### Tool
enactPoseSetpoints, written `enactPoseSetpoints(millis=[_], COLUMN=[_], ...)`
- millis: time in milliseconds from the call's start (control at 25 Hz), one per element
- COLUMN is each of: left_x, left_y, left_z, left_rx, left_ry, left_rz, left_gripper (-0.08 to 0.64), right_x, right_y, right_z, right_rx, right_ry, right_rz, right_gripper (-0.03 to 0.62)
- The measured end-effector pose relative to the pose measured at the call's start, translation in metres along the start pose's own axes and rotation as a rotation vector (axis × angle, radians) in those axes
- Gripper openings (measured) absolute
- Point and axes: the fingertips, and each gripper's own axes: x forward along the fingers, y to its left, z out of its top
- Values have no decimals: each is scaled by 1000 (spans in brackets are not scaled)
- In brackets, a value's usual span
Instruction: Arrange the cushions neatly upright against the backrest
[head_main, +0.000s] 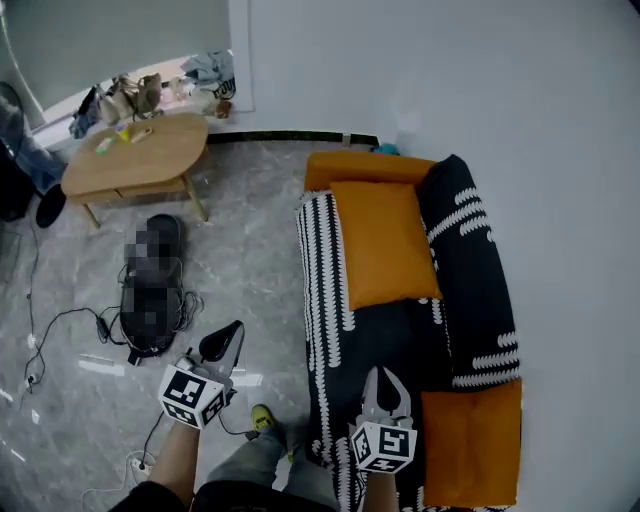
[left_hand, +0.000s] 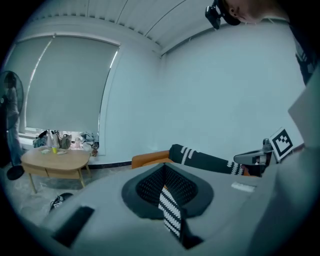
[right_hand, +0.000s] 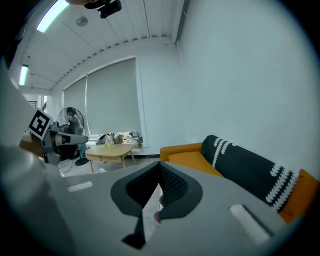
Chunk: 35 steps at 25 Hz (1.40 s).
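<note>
The left gripper (head_main: 224, 338) and the right gripper (head_main: 384, 378) both have jaws pressed together, holding nothing. A flat square orange cushion (head_main: 384, 245) lies on the seat of the black-and-white patterned sofa (head_main: 322, 300); a second orange cushion (head_main: 470, 445) sits at its near end beside the dark striped backrest (head_main: 478, 270)

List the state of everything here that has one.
Left hand-held gripper, shut, empty.
Right hand-held gripper, shut, empty.
Cushion, lying flat, not upright.
Throw, draped over the sofa.
Blind, lowered almost fully.
Table, cluttered at its far end.
</note>
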Motion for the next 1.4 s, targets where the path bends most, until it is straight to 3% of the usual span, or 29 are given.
enactPoseSetpoints(millis=[360,560,760,1040,1400], left_x=[-69,-90,-87,-27,128], left_y=[76,101,120,146,196], left_z=[49,72,86,100,153], left_rx=[7,-21,-19,0,37], left_ry=[-85,-119,-159,-154,-48], left_rz=[123,152,169,144,88], left_gripper=[0,2,2,2,2], right_x=[32,43,63,132,270], right_y=[98,128,139,126,61], right_z=[72,96,113,130,173], right_rx=[-125,-146,-179,-177,-84], right_ry=[-66,-84,-101,-107,-58], right_rz=[129,170,157,142,95], right_gripper=[12,13,14,14,14])
